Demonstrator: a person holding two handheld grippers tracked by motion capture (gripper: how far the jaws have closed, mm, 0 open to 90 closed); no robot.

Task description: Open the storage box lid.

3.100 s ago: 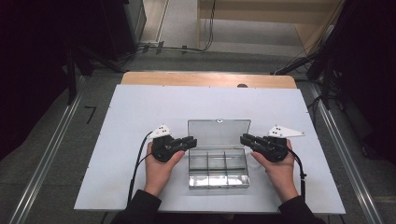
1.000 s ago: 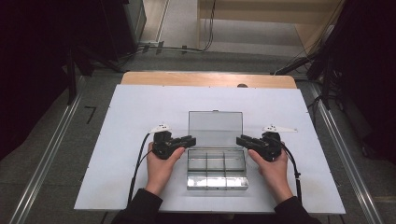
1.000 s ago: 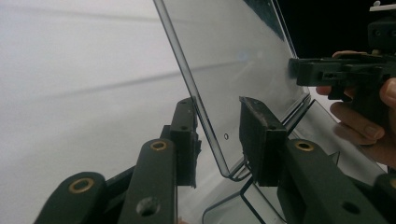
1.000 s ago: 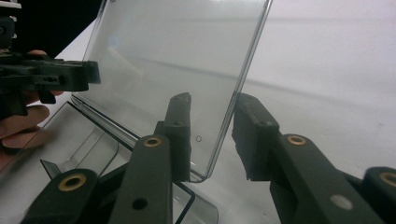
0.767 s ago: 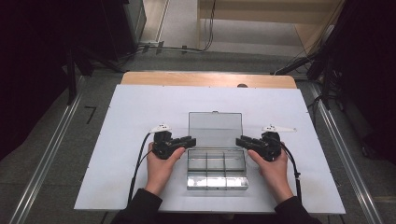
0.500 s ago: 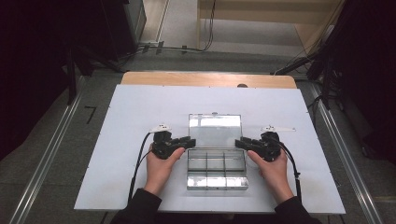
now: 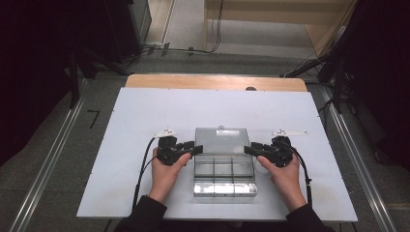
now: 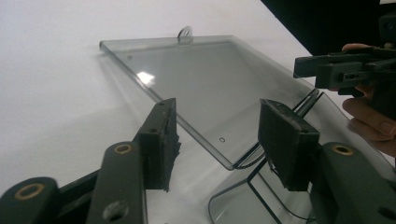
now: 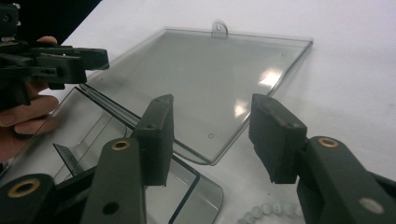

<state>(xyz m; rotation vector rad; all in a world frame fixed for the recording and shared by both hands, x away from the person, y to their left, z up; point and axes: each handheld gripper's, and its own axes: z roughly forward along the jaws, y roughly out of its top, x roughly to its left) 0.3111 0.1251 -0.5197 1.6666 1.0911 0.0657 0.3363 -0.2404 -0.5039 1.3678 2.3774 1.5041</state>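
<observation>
Jaws apart on both: left gripper (image 7: 195, 149) and right gripper (image 7: 248, 150) flank the clear box (image 7: 224, 175) mid-table; each straddles a lid (image 7: 222, 140) edge, probably to swing it.

A clear plastic compartment box (image 7: 224, 174) lies on the white table (image 7: 145, 116), near its front edge. Its transparent lid (image 7: 222, 140) is open and lies back, away from the person. The left gripper (image 7: 197, 149) is at the box's left side and the right gripper (image 7: 248, 150) at its right side, each held in one hand.
</observation>
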